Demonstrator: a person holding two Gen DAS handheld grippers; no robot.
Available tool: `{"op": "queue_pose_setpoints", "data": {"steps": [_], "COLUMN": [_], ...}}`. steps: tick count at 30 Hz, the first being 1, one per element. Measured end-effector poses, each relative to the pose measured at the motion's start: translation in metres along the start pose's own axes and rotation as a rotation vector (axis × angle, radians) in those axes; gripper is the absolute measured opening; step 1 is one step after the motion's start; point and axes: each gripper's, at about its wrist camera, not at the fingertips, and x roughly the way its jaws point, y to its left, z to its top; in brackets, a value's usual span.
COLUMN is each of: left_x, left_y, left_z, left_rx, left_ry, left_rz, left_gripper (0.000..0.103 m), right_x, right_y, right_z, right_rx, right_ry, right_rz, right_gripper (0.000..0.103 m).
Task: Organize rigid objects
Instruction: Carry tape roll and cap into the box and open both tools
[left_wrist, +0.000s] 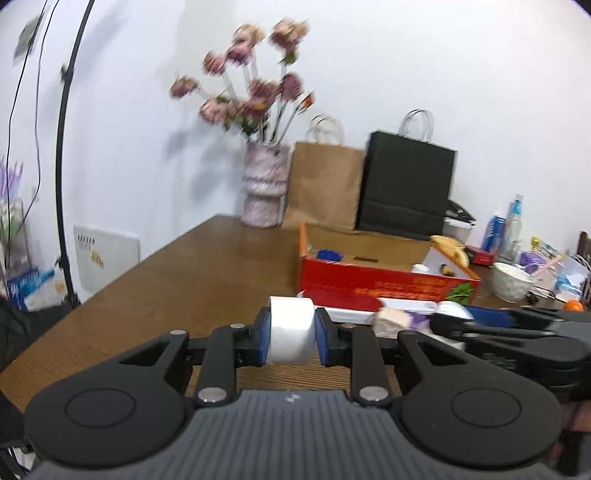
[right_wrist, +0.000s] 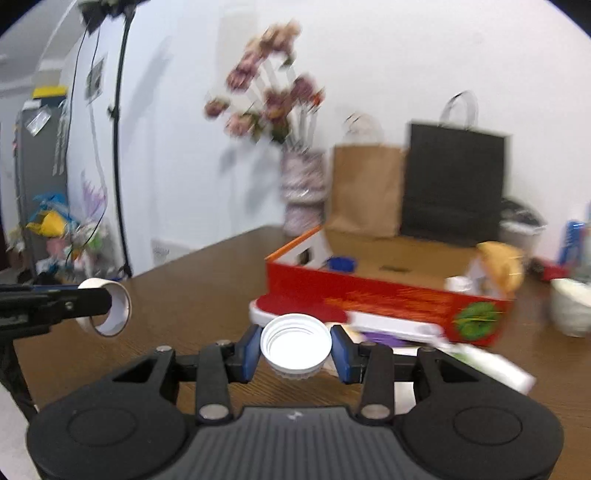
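The brown wooden table (left_wrist: 192, 266) carries an open red cardboard box (right_wrist: 373, 299) toward its far right side, in front of the paper bags at the wall. The left gripper (left_wrist: 291, 334) is clamped on a white tape roll (left_wrist: 290, 332) held above the table's near edge. The right gripper (right_wrist: 295, 349) holds a white ribbed plastic screw cap (right_wrist: 295, 345) between its blue pads, open side up, just before the box's near wall

Both wrist views face the red box (left_wrist: 373, 288) closely.
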Motion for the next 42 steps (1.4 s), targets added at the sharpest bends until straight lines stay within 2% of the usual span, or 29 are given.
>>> {"op": "queue_pose_setpoints", "data": {"steps": [6,9,15,18,22,32,38,42], "left_x": [-0.050,-0.079,-0.136,-0.149,-0.157,-0.150,-0.121,-0.094], "left_y": [-0.047,-0.063,-0.079,-0.085,-0.081,-0.076,-0.073,-0.068], "left_z": [-0.006,-0.012,-0.045,-0.063,-0.070,-0.076,-0.072,-0.043], "left_rx": [0.083,0.071,0.078,0.118,0.058,0.054,0.062,0.043], "left_ry": [-0.075,-0.104,-0.225,-0.208,-0.204,-0.192,-0.129,-0.160], "left_rz": [-0.074,-0.090,-0.028,-0.022,-0.023,-0.007,-0.016,-0.028], "left_gripper": [0.024,0.024,0.024,0.024,0.024,0.024,0.024,0.024], "right_x": [-0.096,-0.136,-0.205,-0.225,-0.229,-0.217,-0.189,-0.162], "right_y": [-0.028,-0.033,-0.022,-0.014,-0.010,-0.002,-0.013,-0.029], "right_z": [-0.020,-0.035,-0.077,-0.091,-0.100,-0.100,-0.093,-0.064], "right_rx": [0.029,0.050,0.083,0.095,0.082,0.070,0.080,0.068], "right_ry": [-0.097,-0.129,-0.189,-0.205,-0.207,-0.206,-0.184,-0.194], "right_rz": [-0.126,-0.139,-0.148,-0.141,-0.130,-0.119,-0.122,-0.101], "right_gripper": [0.039,0.040,0.040,0.040,0.040,0.040,0.039,0.040]}}
